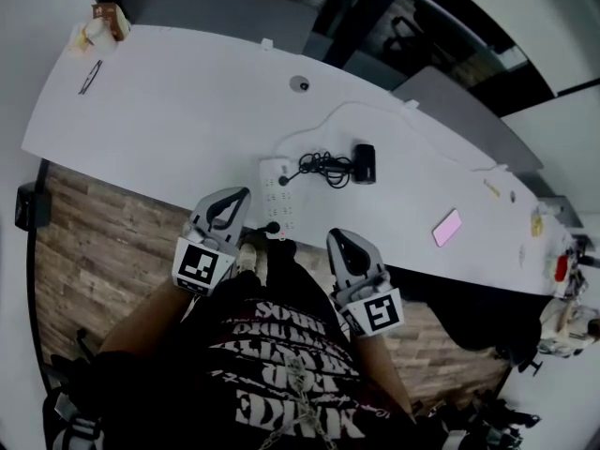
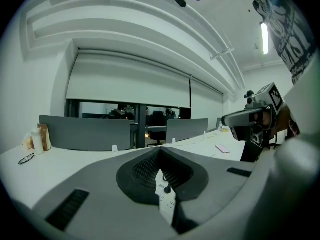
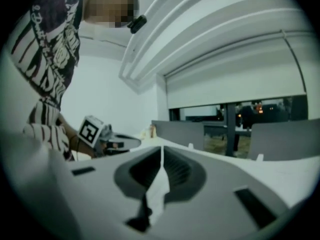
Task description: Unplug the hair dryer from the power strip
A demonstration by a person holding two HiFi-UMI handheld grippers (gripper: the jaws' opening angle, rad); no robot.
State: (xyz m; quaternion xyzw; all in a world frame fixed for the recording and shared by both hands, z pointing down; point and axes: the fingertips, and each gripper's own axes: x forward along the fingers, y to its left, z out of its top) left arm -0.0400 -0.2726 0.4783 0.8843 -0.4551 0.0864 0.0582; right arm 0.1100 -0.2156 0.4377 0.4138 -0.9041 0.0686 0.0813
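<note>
On the white table [image 1: 187, 120], near its front edge, lies a white power strip [image 1: 278, 195]. A black plug [image 1: 286, 178] sits in it. Its coiled cord [image 1: 323, 167] runs right to the black hair dryer [image 1: 364, 163], which lies on the table. My left gripper [image 1: 242, 195] hovers just left of the strip, jaws shut and empty. In the left gripper view the strip [image 2: 167, 201] and a plug show through the gap below the closed tips [image 2: 160, 150]. My right gripper [image 1: 336, 238] is at the table edge right of the strip, shut and empty [image 3: 161, 149].
A pink phone [image 1: 446, 227] lies right of the dryer. Glasses [image 1: 91, 76] and a few small containers [image 1: 103, 22] are at the far left end. A round grommet [image 1: 299, 84] is behind the strip. Grey dividers [image 2: 85, 132] line the back of the table.
</note>
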